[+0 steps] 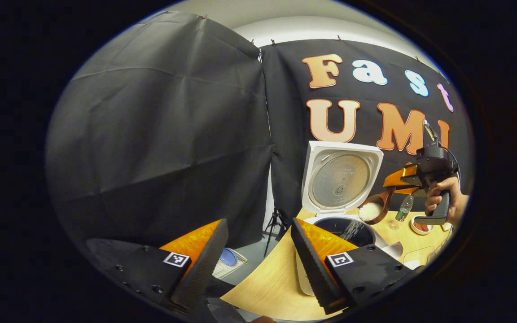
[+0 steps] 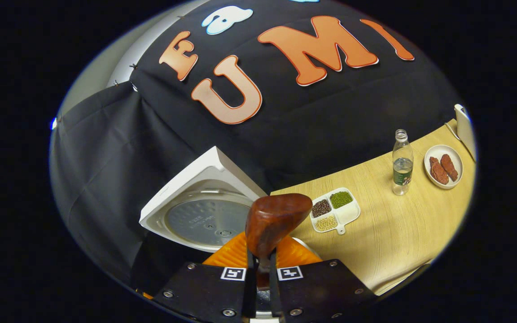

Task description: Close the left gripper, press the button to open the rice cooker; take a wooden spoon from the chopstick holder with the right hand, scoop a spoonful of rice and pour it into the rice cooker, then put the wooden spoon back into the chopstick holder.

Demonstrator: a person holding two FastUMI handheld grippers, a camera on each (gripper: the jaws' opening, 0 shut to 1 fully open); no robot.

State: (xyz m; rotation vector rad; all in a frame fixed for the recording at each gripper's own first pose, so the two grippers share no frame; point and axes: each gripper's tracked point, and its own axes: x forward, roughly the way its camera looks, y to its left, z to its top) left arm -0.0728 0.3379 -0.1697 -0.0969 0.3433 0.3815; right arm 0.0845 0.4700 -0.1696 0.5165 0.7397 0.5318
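The white rice cooker (image 1: 330,211) stands open on the wooden table, its lid (image 1: 340,178) upright and its dark inner pot (image 1: 346,229) exposed. Above the pot, a hand holds my right gripper (image 1: 393,186), shut on the handle of the wooden spoon (image 1: 371,210). The spoon is tilted and white rice spills from it into the pot. In the right gripper view the spoon's brown bowl (image 2: 277,220) sticks out past my right gripper (image 2: 262,260), with the cooker lid (image 2: 204,217) below left. My left gripper (image 1: 258,222) hangs open and empty, left of the cooker.
A divided white dish (image 2: 335,210) of beans, a small bottle (image 2: 402,163) and a plate (image 2: 443,167) with reddish pieces sit on the table (image 2: 388,233) right of the cooker. A white object (image 2: 462,125) stands at the far right edge. A tripod (image 1: 274,224) stands on the floor beyond the table.
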